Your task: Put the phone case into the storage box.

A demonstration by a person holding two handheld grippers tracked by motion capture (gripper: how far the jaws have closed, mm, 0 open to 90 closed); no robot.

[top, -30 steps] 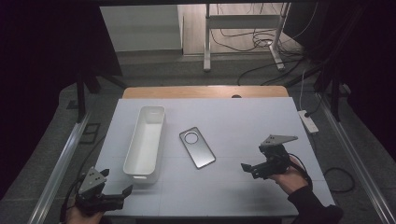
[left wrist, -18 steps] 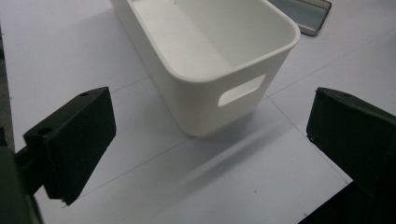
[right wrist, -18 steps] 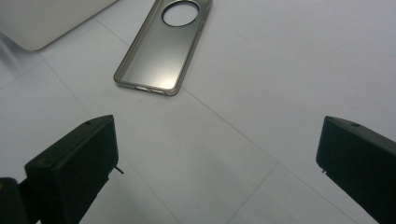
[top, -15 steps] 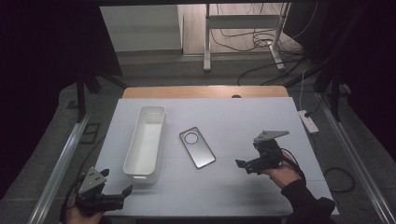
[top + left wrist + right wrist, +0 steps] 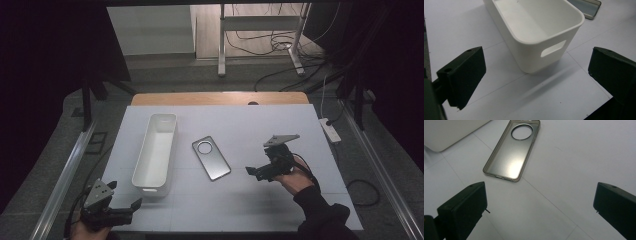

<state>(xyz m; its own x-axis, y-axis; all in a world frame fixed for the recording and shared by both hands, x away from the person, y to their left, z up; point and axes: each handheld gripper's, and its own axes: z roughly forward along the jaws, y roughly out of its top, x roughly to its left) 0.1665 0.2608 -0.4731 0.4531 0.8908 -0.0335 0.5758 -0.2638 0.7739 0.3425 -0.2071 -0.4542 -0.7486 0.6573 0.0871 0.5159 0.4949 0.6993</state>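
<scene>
Desk (image 5: 310, 120): white top with faint grid lines, carrying everything I list below.

Bin (image 5: 156, 150): long white plastic bin, left of centre, running near to far, hollow side up; a slot handle shows in its near end wall in the left tool view (image 5: 553, 48).

Phone case (image 5: 211, 158): grey translucent case with a round camera cut-out at its far end, lying flat just right of the bin and apart from it. In the right tool view (image 5: 511, 153) it sits ahead of my jaws, untouched.

Right tool (image 5: 256, 171): in my right hand, right of the phone case and near it, pointing toward it. Jaws spread wide, nothing between them.

Left tool (image 5: 131, 207): at the near left corner of the desk, just short of the bin's near end. Jaws spread wide, holding nothing.
</scene>
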